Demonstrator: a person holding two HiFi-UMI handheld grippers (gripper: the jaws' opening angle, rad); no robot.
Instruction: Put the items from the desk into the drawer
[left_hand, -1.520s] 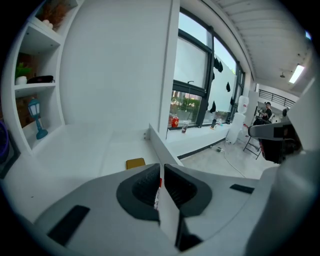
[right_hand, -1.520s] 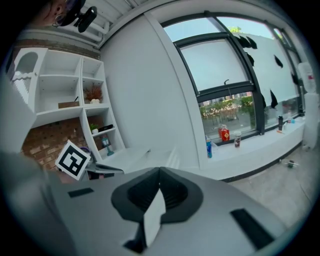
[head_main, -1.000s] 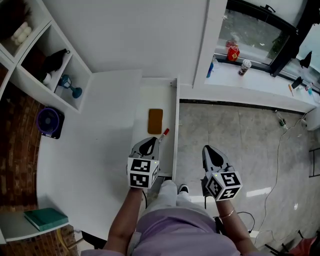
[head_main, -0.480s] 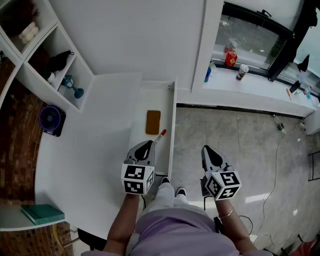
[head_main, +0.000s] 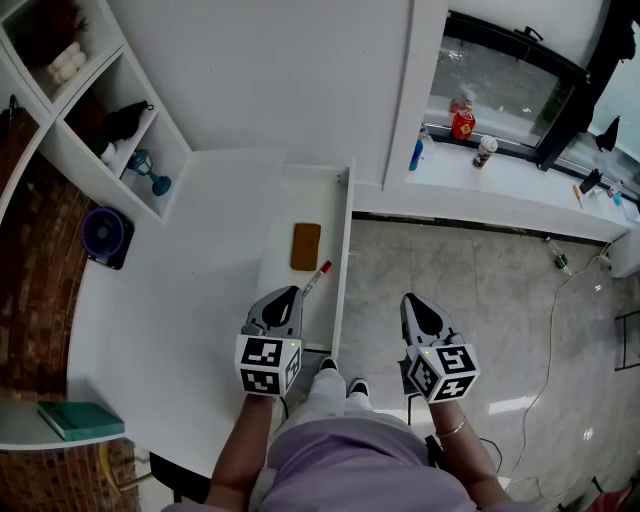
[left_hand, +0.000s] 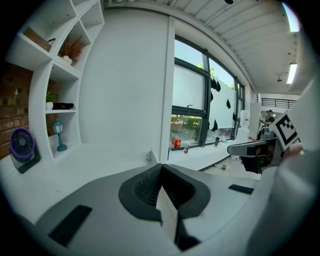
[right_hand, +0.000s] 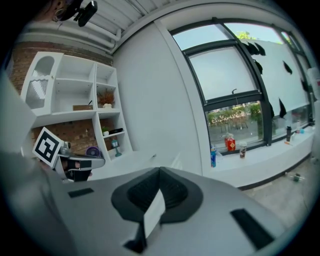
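The white drawer (head_main: 338, 270) stands pulled out from the desk (head_main: 180, 280) in the head view. A flat brown item (head_main: 306, 246) lies in it, with a red-tipped pen (head_main: 316, 275) just in front. My left gripper (head_main: 284, 297) hovers over the drawer's near end, shut with nothing in it; its jaws (left_hand: 161, 169) meet in the left gripper view. My right gripper (head_main: 414, 304) hangs over the floor to the right of the drawer, also shut and holding nothing, as the right gripper view (right_hand: 160, 172) shows.
A purple fan (head_main: 104, 236) sits at the desk's left edge, under shelves that hold a blue lamp (head_main: 147, 172). A green book (head_main: 80, 420) lies on a low shelf at the near left. Bottles (head_main: 462, 122) stand on the window sill. Grey floor tiles (head_main: 480, 290) lie right of the drawer.
My left gripper has drawn back along the drawer toward the person and slightly left. The right gripper has barely moved. The brown item and pen stay in the drawer.
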